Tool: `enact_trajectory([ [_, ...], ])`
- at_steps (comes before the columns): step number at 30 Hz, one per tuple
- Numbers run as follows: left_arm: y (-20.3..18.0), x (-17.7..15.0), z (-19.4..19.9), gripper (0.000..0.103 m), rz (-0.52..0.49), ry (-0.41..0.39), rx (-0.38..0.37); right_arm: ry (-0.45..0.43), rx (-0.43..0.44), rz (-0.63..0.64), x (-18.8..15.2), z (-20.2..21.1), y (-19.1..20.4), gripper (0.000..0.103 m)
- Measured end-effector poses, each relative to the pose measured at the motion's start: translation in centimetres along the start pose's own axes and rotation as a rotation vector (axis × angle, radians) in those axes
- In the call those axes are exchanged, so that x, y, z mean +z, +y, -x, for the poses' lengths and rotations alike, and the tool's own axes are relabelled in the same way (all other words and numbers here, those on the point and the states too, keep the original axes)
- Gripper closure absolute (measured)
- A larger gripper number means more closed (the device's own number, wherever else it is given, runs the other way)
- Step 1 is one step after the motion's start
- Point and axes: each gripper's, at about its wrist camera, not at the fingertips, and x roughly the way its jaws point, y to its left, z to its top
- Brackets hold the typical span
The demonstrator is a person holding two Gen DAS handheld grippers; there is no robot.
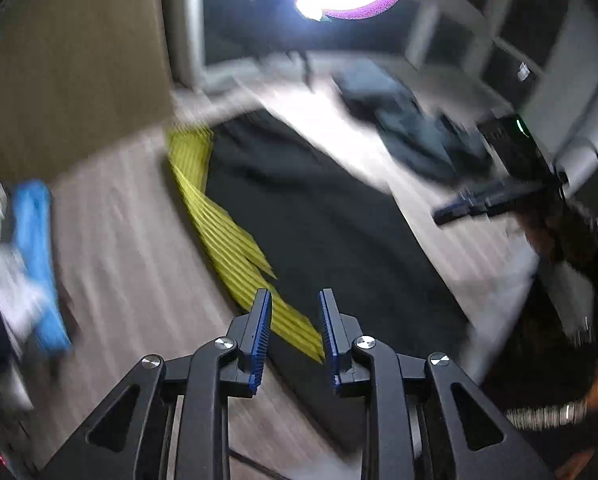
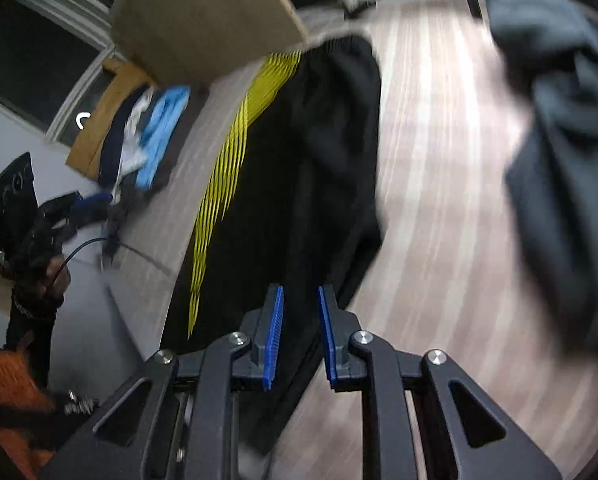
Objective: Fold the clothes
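We see the black shorts with yellow side stripes [image 1: 319, 216] lying flat on the pale wood-grain tabletop [image 1: 131, 248]; both our left gripper [image 1: 295, 334] and right gripper [image 2: 300, 334] hover with jaws released, empty.

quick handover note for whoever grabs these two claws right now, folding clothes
Left claw: open, empty, above the table beside the yellow stripe.
Right claw: open, empty, over the near end of the black shorts.
Shorts lie stretched out flat on the wooden table, yellow side stripe showing; no fold visible yet.
A grey garment sits crumpled further along the table; a small clothes pile lies near the cardboard box.
Left to do: fold the shorts, then the grey piece.
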Motion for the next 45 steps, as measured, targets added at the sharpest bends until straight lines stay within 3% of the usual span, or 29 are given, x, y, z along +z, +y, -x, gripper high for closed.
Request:
enact_trajectory([
  [3, -3.1, -4.7, 0.8, 0.080, -0.003, 0.082, -0.049, 0.051, -0.005, -0.024, -4.4, 0.0, 1.3, 0.085],
  [6, -3.1, -7.2, 3.0, 0.079, 0.080, 0.087, -0.076, 0.031, 0.053, -0.099, -8.0, 1.3, 1.7, 0.085],
  [10, -2.3, -8.9, 2.7, 0.079, 0.157, 0.074, -0.102, -0.012, 0.015, -0.133, -9.5, 0.2, 2.2, 0.085],
  [15, -3.0, -10.6, -1.7, 0.079, 0.151, 0.109, -0.123, 0.030, -0.037, -0.091, -9.5, -3.6, 3.6, 0.085],
  [22, -3.2, -11.7, -5.4, 0.079, 0.171, 0.134, -0.104, 0.085, -0.189, -0.054, -9.3, -5.5, 4.4, 0.083],
  [25, -3.4, -12.1, -6.4, 0.079, 0.170, 0.138, -0.102, 0.077, -0.185, -0.054, -9.6, -5.6, 4.0, 0.083],
  [27, -3.7, -12.0, -6.5, 0.082, 0.157, 0.134, -0.098, 0.072, -0.165, -0.049, -9.7, -5.7, 3.9, 0.095],
  [30, -4.0, -11.9, -6.4, 0.096, 0.144, 0.128, -0.095, 0.050, -0.121, -0.068, -9.7, -5.2, 3.7, 0.096],
  [38, -5.1, -11.1, -3.2, 0.097, 0.122, 0.071, -0.137, -0.020, -0.065, -0.089, -9.3, -1.4, 3.6, 0.097],
  [42, -5.9, -10.8, -2.6, 0.097, 0.097, 0.052, -0.149, 0.004, -0.131, -0.048, -9.2, -0.4, 4.0, 0.097],
  [45, -5.1, -11.2, -3.7, 0.097, 0.125, 0.091, -0.141, 0.072, -0.124, -0.050, -9.2, -1.9, 3.3, 0.094],
])
